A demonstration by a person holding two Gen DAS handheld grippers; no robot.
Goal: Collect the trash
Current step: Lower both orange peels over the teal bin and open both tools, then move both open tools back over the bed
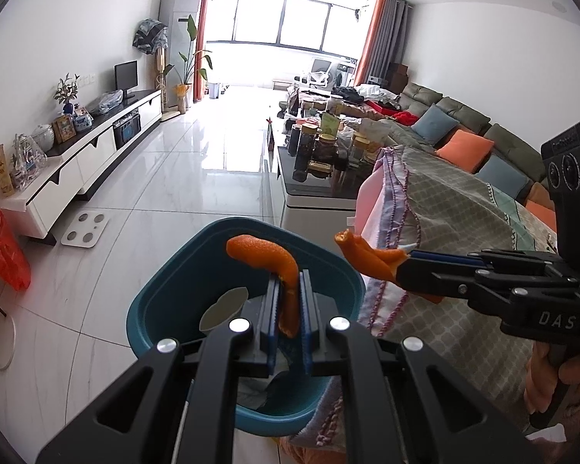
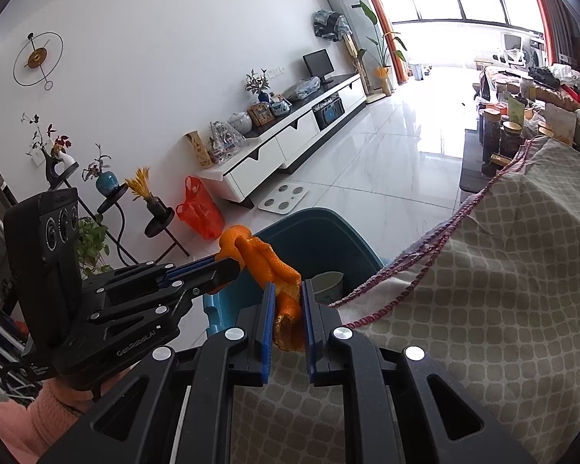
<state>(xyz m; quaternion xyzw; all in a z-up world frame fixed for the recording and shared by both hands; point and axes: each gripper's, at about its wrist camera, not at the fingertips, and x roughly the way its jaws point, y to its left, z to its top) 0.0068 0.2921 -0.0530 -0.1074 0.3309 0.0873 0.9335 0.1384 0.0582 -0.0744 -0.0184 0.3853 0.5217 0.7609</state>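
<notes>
two peels over the bin

the left claw (image 1: 289,305) is pinching a curly orange peel (image 1: 274,263) right above the blue bin (image 1: 162,290). the right claw (image 2: 288,301) is pinching another orange peel (image 2: 266,259), over the bin's rim at about 3 o'clock in the left view. both claws are squeezed tight on their peels.

what could go wrong: the right peel hangs near the rim, so it might fall on the checked blanket (image 2: 483,270) or the floor (image 1: 197,162) if let go too soon. the two claws are close (they could bump).

the blanket edge touches the bin at 4 o'clock. at 9 and 12 o'clock there is lots of open floor.
</notes>
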